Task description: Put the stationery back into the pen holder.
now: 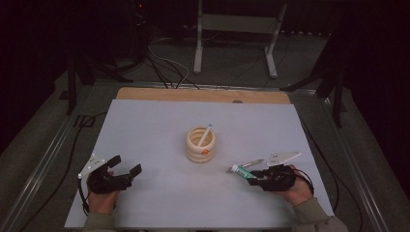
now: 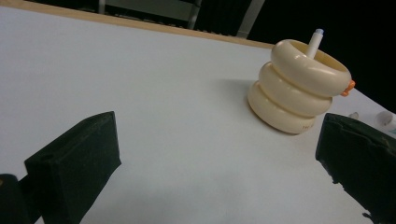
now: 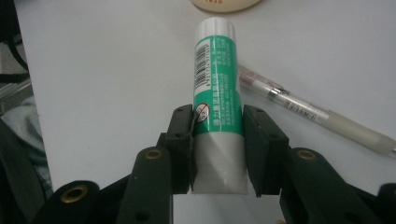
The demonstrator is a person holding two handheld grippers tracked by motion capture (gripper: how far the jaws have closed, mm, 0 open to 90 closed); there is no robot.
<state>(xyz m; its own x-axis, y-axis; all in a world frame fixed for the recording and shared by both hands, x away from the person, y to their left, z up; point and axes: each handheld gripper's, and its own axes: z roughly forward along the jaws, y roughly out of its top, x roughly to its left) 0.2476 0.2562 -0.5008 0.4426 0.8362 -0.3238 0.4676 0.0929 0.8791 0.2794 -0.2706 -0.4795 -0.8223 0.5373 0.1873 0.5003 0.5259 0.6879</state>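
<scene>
Dark room, grey floor (image 1: 232,63), metal stand (image 1: 237,24) behind

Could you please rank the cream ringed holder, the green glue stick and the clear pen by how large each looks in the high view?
1. cream ringed holder, clearly largest.
2. green glue stick, clamped in the right gripper, and clear pen beside it: both small and partly hidden, so I cannot rank them.

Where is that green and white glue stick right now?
The glue stick is clamped in the right tool near the table's front right, its cap pointing toward the cream ringed cup, with a pen lying just beside it.
</scene>
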